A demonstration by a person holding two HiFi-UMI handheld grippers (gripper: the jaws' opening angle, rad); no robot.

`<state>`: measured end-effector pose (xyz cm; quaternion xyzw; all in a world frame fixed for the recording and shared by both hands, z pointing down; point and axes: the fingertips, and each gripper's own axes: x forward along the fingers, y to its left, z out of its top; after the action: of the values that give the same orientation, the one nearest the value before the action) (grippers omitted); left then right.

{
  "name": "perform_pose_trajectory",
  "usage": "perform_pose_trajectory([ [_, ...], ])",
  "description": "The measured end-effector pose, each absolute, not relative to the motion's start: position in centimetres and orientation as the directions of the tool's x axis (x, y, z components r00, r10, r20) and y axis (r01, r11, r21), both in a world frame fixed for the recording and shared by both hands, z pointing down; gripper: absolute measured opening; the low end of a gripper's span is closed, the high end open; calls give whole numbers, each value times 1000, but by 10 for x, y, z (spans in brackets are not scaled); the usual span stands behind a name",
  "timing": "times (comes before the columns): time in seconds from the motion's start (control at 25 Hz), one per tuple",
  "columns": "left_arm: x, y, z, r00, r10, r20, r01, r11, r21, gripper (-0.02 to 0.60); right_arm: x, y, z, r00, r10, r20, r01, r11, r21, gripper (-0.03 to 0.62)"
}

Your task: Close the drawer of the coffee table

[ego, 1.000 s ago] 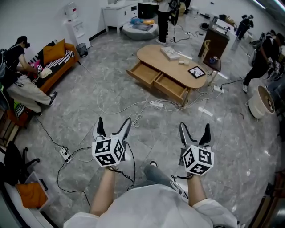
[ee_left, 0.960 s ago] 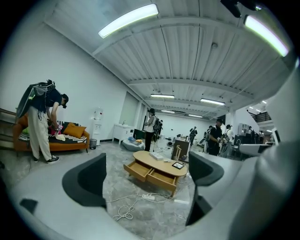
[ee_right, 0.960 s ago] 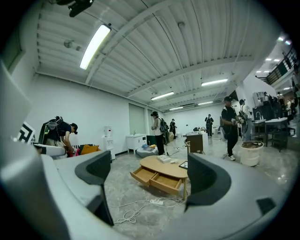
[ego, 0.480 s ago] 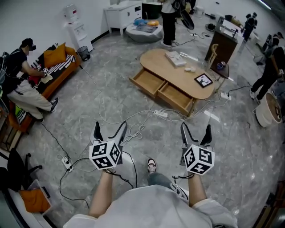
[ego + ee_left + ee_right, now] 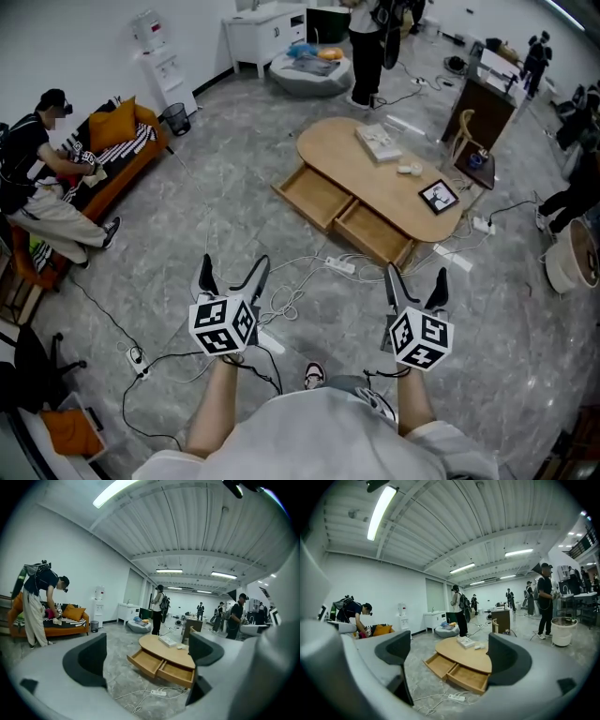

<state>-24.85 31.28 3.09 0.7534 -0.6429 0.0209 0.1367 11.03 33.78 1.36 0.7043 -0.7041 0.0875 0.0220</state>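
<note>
Walking forward, the person is bringing the oval light-wood coffee table (image 5: 330,142) nearer than it was a second ago, so it is sitting lower and larger in the head view, while both tools are keeping their raised, side-by-side pose. Two shallow wooden drawers (image 5: 315,197) are standing pulled out side by side from the table's near edge, facing the person, and both are looking empty (the task names only one, and nothing is showing which). They are still lying well apart from either tool, so the step in hand is probably the approach. Doing it well is likely meaning stepping over the loose white cables (image 5: 281,298) and the white power strip (image 5: 339,266) lying on the grey marbled floor (image 5: 206,187) between the person and the drawers. It then means setting jaw tips flat against the middle of a drawer front and pushing straight in along its runners, so that it is not skewing or jamming. The left gripper (image 5: 234,272) is holding its jaws spread wide with nothing between them, only framing the distant table. The right gripper (image 5: 415,281) is doing the same, gaping wide and gripping nothing.
</note>
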Motion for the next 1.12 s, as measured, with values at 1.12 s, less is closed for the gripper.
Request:
perform_pose_trajectory([
  [1.12, -255, -54, 57, 522, -816, 249, -853, -493, 172, 531, 69, 102, 65, 331, -901, 280, -916, -378, -134, 535],
])
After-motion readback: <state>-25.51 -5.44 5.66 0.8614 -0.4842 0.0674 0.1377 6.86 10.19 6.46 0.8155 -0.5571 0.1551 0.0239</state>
